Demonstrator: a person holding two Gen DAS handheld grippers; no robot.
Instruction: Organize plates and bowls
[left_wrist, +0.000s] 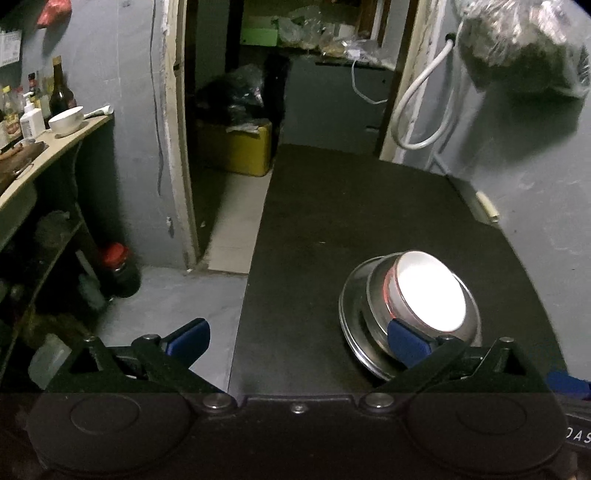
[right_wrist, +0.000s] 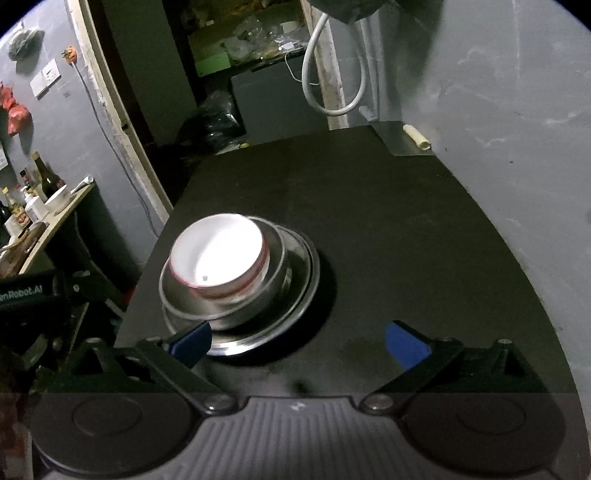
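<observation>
Left tongs (left_wrist: 298, 341) spread wide above the near edge of a black desk (left_wrist: 351, 206), blue-padded fingertips (left_wrist: 189, 338) well apart, gripping nothing. On the desk stands a stack: a flat steel plate (left_wrist: 356, 332), a steel bowl (left_wrist: 376, 295) and a red-banded white bowl (left_wrist: 430, 290) nested inside. A white ceramic bowl (left_wrist: 66, 120) rests on the pale wooden shelf (left_wrist: 55, 151) at far left, among bottles (left_wrist: 59, 88).

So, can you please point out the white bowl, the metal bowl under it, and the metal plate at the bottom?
white bowl (right_wrist: 218, 254), right wrist view, on its bright inside.
metal bowl (right_wrist: 221, 314), right wrist view, on its near outer wall.
metal plate (right_wrist: 299, 295), right wrist view, on its right rim.
</observation>
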